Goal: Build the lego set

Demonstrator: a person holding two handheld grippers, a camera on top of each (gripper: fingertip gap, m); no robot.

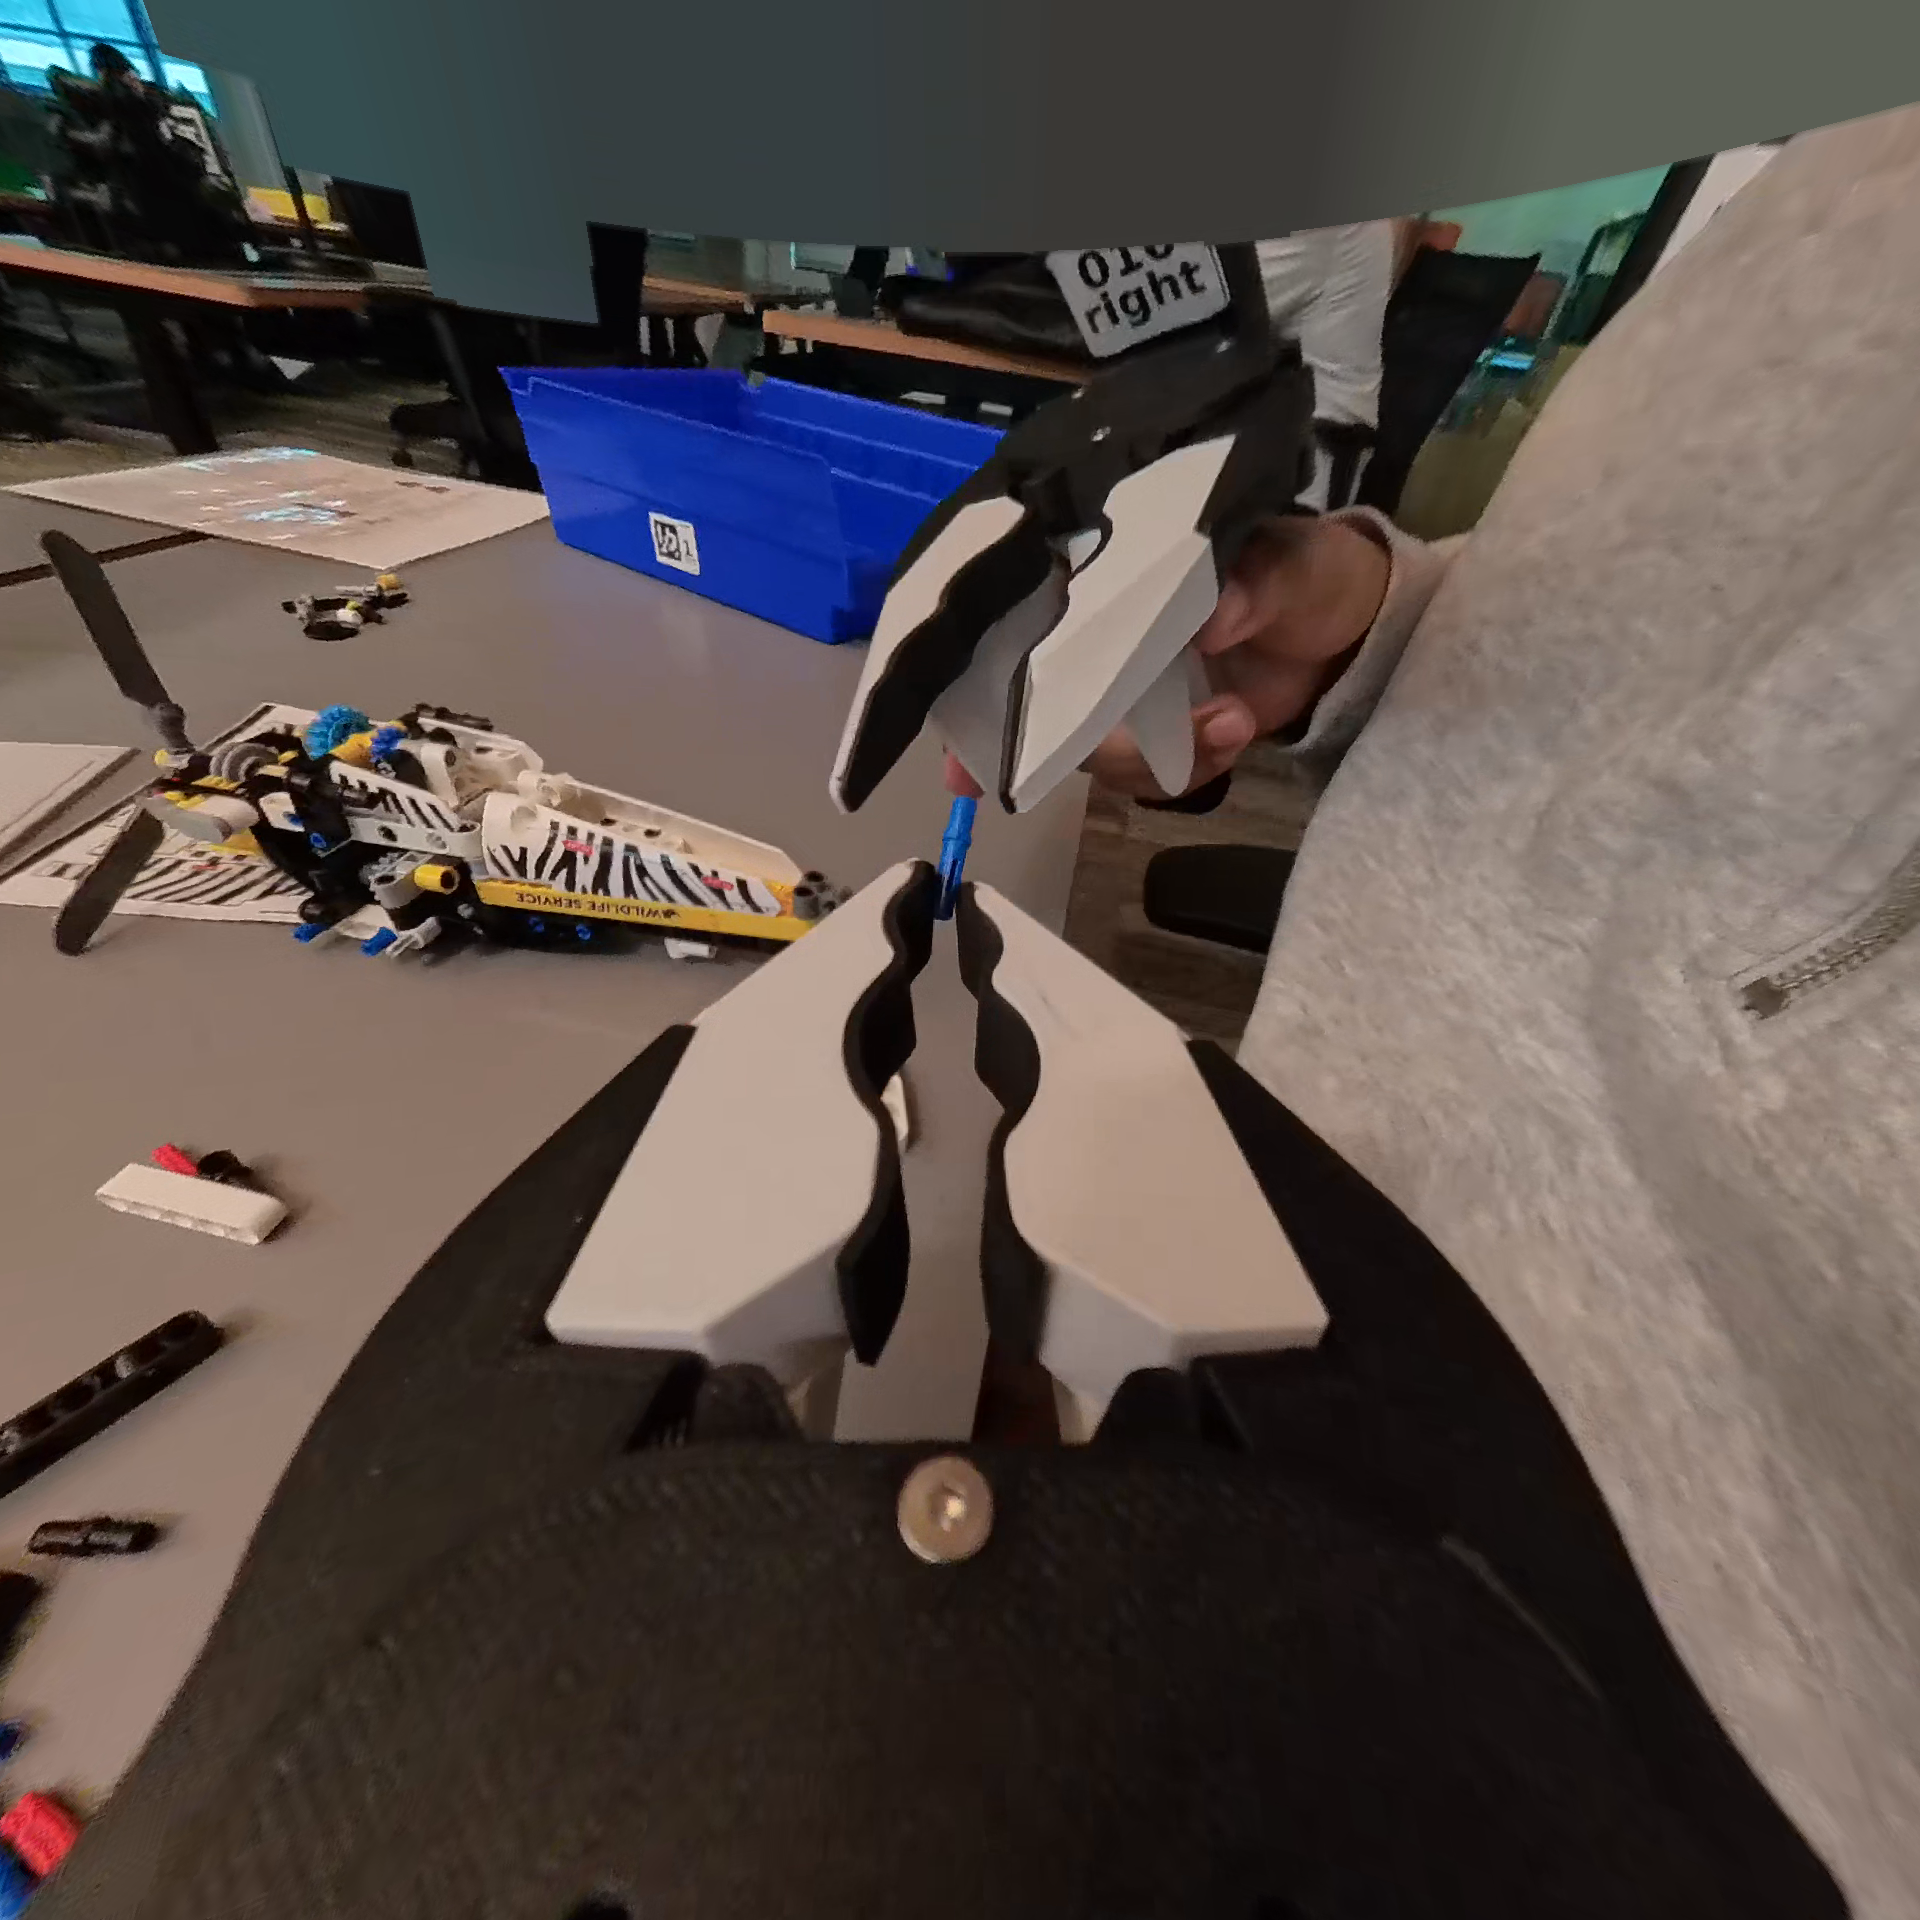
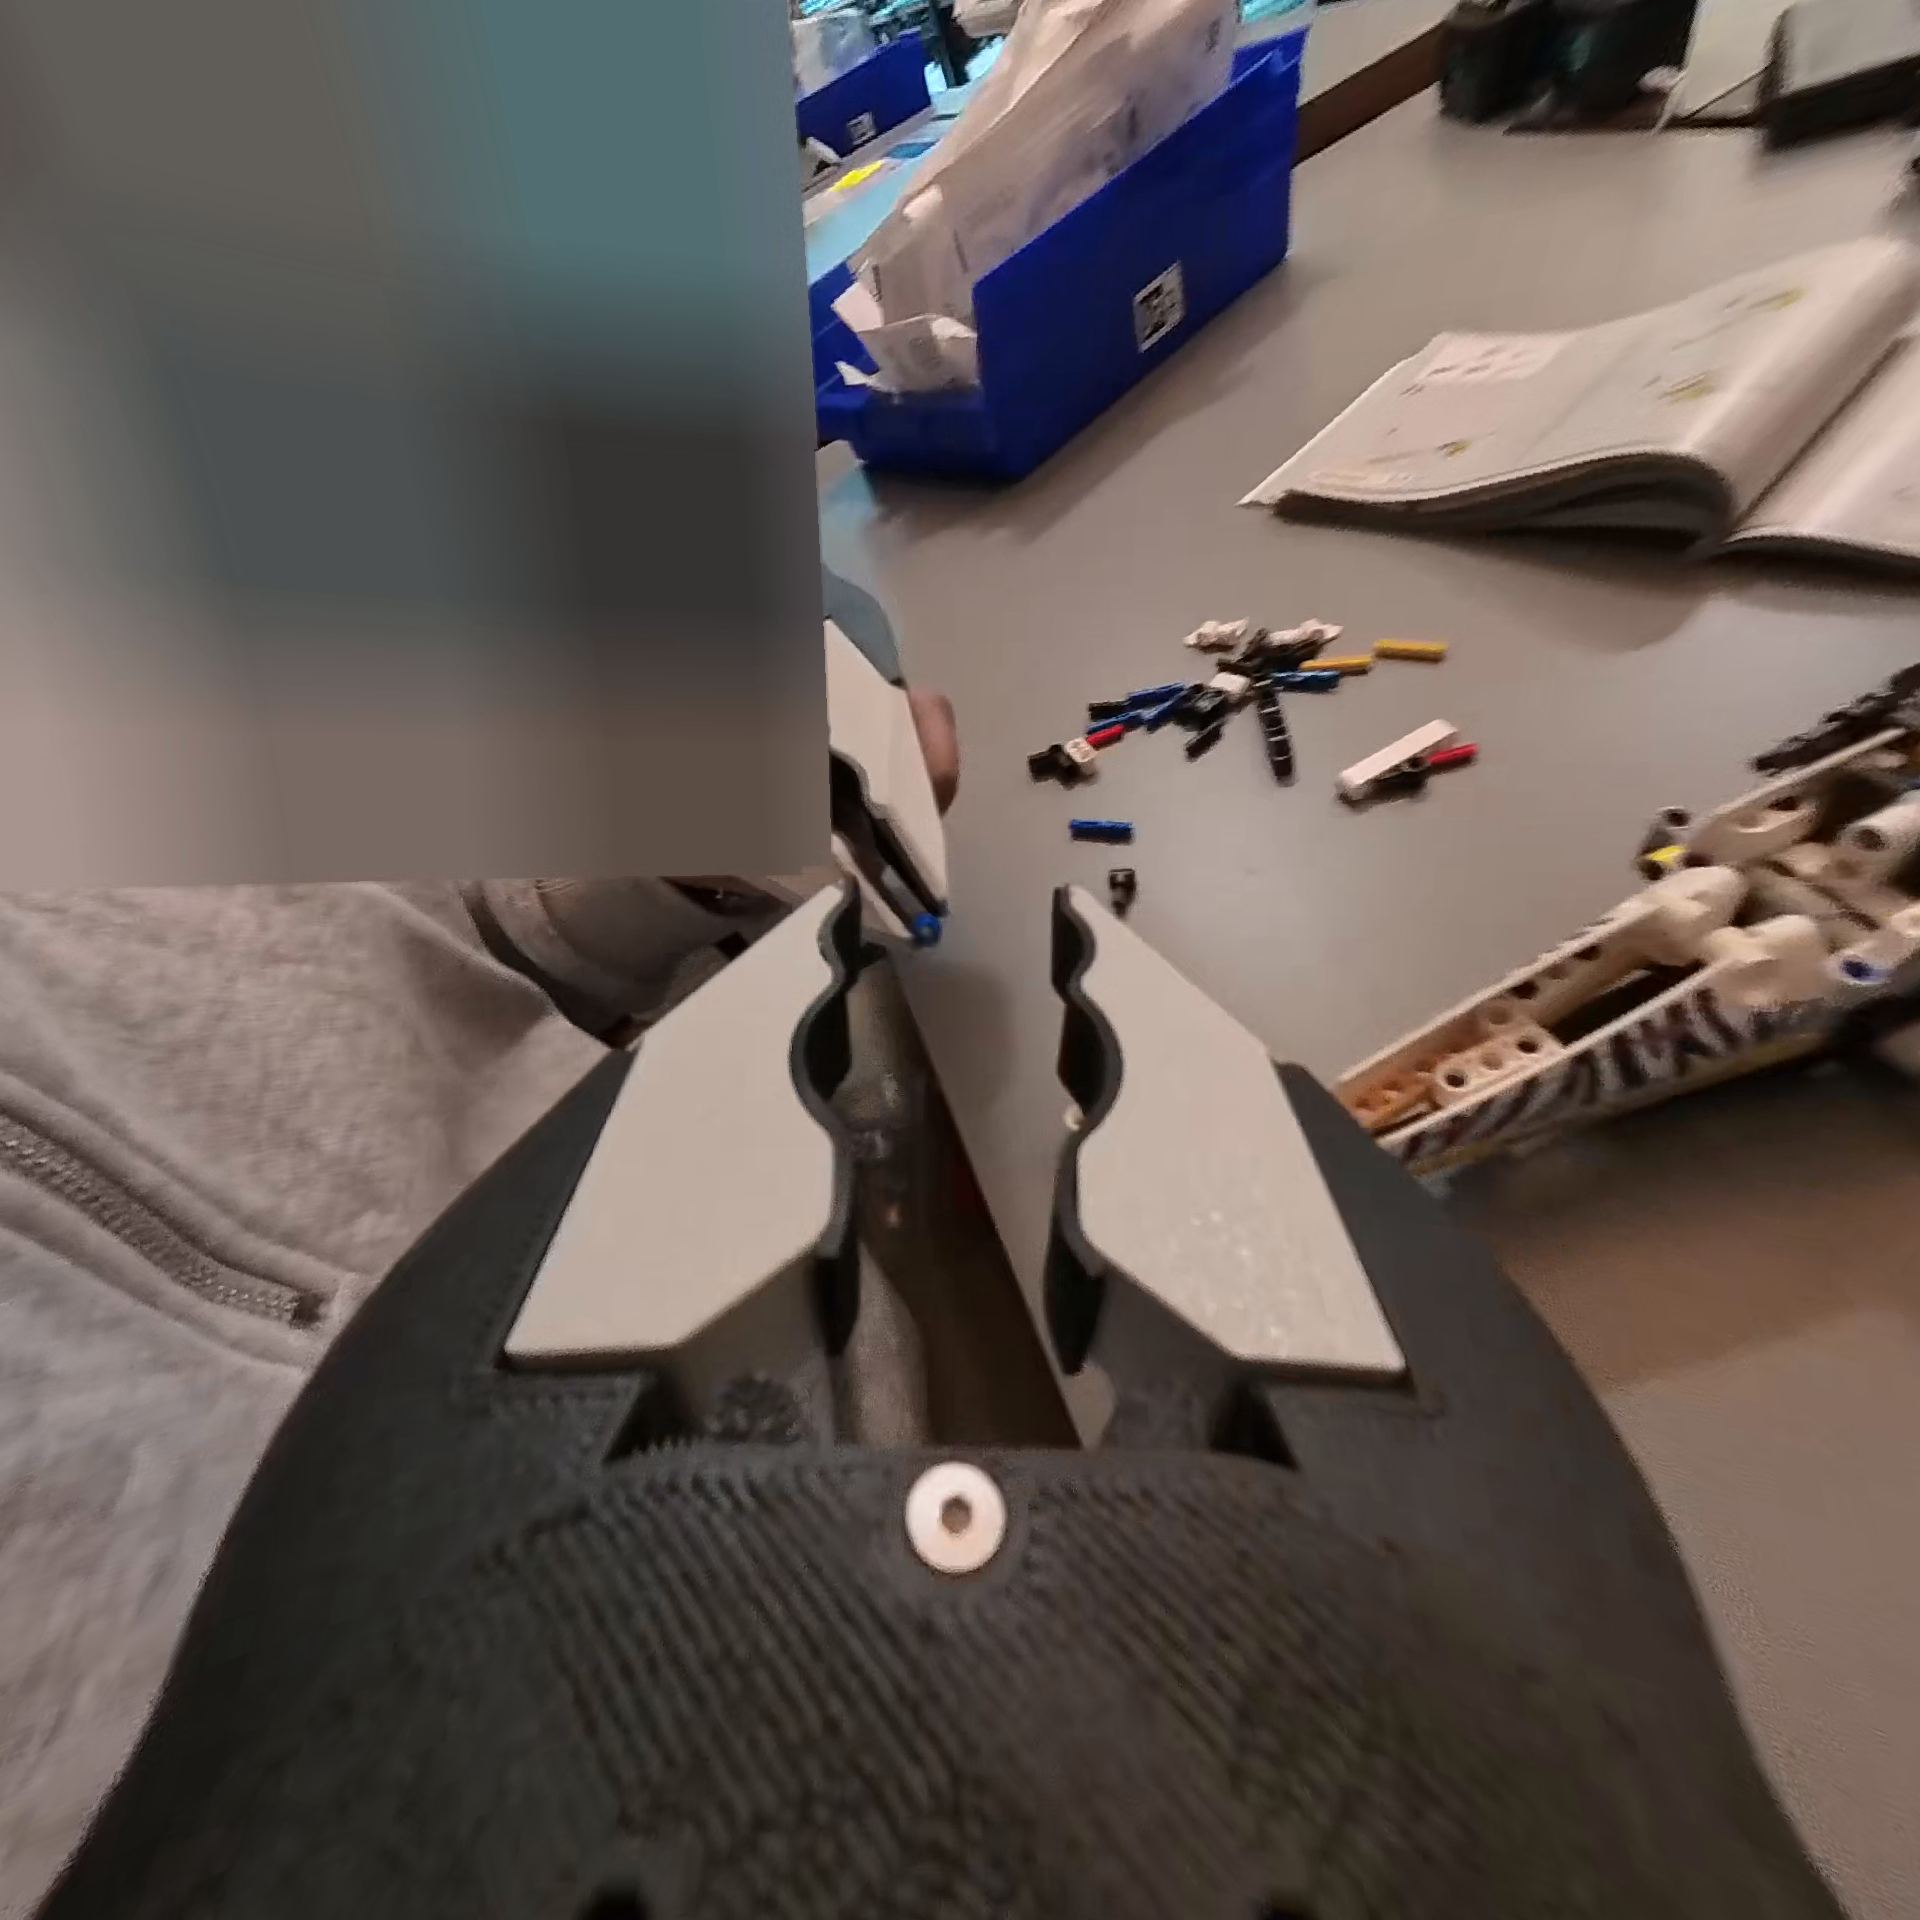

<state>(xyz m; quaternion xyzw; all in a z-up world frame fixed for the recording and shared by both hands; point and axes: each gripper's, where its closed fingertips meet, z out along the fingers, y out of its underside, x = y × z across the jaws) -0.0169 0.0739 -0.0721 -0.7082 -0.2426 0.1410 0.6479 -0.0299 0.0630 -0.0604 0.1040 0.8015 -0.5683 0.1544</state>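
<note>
My left gripper (image 1: 940, 883) is shut on a small blue pin (image 1: 954, 844) that sticks up from its fingertips. My right gripper (image 1: 920, 800) hovers open just above that pin, jaws apart on either side of it. In the right wrist view my right gripper (image 2: 951, 904) is open and empty, and the blue pin (image 2: 925, 928) shows at the left gripper's tip by my left finger. The zebra-striped lego helicopter (image 1: 499, 831) lies on the grey table to the left; it also shows in the right wrist view (image 2: 1621, 997).
A blue bin (image 1: 727, 488) stands at the back; in the right wrist view it (image 2: 1101, 312) holds bags. Loose pieces (image 2: 1247, 696) and an open instruction booklet (image 2: 1621, 416) lie on the table. A white beam (image 1: 192, 1200) and black beam (image 1: 104, 1392) lie left. A grey sleeve (image 1: 1610, 935) fills the right. The grippers are tip to tip, or close to it. About 12 cm separates my right fingertips from the zebra-striped lego helicopter (image 1: 499, 831).
</note>
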